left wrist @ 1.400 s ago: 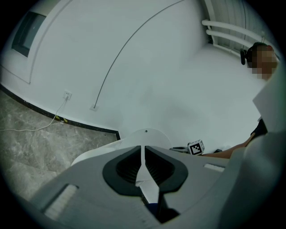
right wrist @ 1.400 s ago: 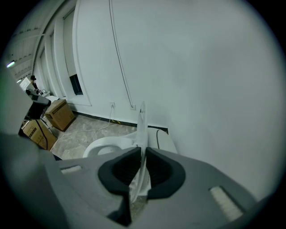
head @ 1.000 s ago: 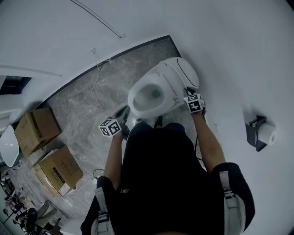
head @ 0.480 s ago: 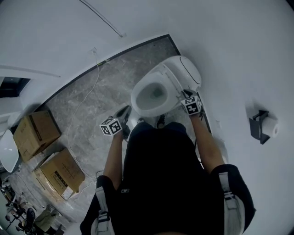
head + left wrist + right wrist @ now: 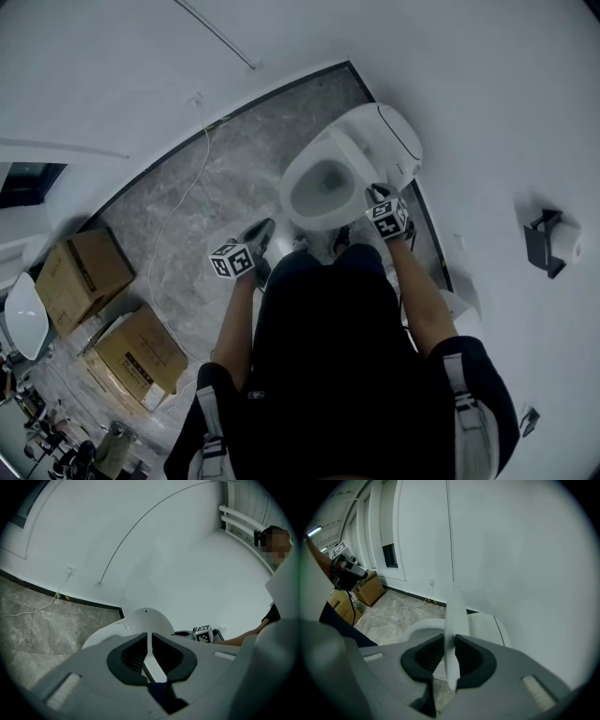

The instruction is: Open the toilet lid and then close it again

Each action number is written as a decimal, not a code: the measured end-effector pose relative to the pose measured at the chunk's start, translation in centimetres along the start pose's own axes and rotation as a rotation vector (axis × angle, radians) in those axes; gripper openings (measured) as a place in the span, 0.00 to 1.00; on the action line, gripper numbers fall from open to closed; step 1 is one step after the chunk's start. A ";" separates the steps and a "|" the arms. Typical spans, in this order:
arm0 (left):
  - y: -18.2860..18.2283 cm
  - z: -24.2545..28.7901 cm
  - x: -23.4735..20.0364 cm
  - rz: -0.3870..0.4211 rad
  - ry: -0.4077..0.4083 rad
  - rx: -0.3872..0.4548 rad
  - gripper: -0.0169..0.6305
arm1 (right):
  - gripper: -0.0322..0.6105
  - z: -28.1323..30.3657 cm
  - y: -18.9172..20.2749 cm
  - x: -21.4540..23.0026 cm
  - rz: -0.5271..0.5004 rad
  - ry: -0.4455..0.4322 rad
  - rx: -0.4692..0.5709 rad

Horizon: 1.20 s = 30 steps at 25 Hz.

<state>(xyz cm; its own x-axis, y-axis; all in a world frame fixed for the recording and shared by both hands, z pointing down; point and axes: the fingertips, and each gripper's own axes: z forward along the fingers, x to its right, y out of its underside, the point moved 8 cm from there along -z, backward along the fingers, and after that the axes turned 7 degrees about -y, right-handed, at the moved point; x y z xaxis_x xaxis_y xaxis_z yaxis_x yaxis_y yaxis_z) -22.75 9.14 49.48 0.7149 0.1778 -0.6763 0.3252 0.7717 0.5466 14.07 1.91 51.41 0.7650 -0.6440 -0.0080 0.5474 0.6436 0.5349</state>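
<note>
The white toilet (image 5: 323,187) stands against the wall with its bowl uncovered. Its lid (image 5: 354,167) is raised and shows edge-on in the right gripper view as a thin white panel (image 5: 452,616). My right gripper (image 5: 451,648) has this lid edge between its pads, which lie against it; the jaws have just been opening. In the head view this gripper (image 5: 375,197) is at the toilet's right side. My left gripper (image 5: 257,232) hangs left of the bowl, apart from it. Its jaws (image 5: 150,641) are shut with nothing between them, facing the lid (image 5: 145,620).
Two cardboard boxes (image 5: 80,267) (image 5: 141,352) sit on the marble floor at the left. A white cable (image 5: 178,206) runs from a wall socket across the floor. A paper holder (image 5: 551,241) hangs on the right wall. The person's body fills the lower middle.
The right gripper has moved along the toilet's right side toward the bowl's front, with the lid edge between its jaws. The left gripper has drifted a little closer to the bowl.
</note>
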 end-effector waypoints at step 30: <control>5.4 11.2 -0.9 0.062 0.105 -0.253 0.20 | 0.23 6.8 3.2 -11.4 -0.116 -0.094 0.101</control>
<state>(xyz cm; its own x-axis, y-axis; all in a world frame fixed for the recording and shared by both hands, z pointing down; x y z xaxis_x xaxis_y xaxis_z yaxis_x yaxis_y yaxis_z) -14.70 6.34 58.56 0.6559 0.2817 -0.7003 0.1082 0.8831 0.4566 4.82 8.52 58.96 0.6609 -0.7505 0.0014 0.5900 0.5207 0.6171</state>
